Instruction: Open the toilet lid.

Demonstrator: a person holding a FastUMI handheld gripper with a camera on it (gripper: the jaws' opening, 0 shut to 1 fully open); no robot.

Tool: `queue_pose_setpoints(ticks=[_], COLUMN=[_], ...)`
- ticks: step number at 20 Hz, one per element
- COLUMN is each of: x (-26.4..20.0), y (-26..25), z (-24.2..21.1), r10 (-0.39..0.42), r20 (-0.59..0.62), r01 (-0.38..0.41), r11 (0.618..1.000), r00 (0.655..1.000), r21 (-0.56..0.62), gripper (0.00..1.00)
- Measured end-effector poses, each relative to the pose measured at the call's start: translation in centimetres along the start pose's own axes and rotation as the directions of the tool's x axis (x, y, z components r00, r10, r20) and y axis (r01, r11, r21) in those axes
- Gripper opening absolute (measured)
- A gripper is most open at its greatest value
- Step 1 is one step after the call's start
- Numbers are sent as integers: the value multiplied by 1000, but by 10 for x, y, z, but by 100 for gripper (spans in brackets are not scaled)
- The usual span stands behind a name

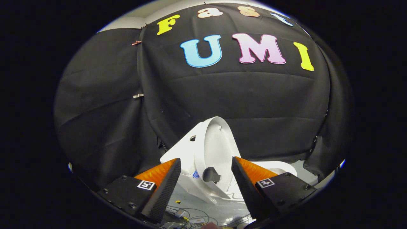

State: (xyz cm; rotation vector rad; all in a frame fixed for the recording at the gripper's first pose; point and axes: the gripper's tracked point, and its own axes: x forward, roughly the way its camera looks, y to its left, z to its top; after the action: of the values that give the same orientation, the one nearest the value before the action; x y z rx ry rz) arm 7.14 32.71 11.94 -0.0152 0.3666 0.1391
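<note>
The toilet (190, 159) is a small white model set on a pale surface (203, 208) in front of the black cloth wall (105, 121), and it serves as the anchor for everything else here. On its left side sits the boxy white tank part, with a small dark hole near its upper edge and a bit of blue marking low down. Just right of that, the toilet lid (216, 143) stands raised, an oval white shell tipped up and leaning back toward the tank, its hollow inner face turned toward the camera. A dark round knob (210, 174) sticks out near the lid's base, where the hinge would be. To the right of the lid, the white rim of the bowl (279, 168) curves away behind the right finger. The gripper (206, 179) hovers just in front of the toilet with its fingers spread wide apart, one on each side of the lid's lower part and the knob; they grip nothing, and whether either finger touches the toilet cannot be told. Below the toilet, between the fingers, thin cables (190, 216) and small bits of hardware lie on the pale surface.
</note>
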Motion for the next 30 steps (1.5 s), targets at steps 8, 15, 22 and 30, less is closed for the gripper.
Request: queue_pose_setpoints(ticks=[8, 15, 22, 30], x=[-30, -35, -39, -44], y=[-117, -223, -269, -277], z=[-1, -33, -52, -50], r10=[-23, -127, -181, -211], r20=[139, 166, 195, 251], r01=[25, 132, 184, 220], r11=[1000, 991, 983, 975], r00=[990, 978, 964, 944], r21=[-17, -17, 4, -7], gripper=[100, 100, 100, 100])
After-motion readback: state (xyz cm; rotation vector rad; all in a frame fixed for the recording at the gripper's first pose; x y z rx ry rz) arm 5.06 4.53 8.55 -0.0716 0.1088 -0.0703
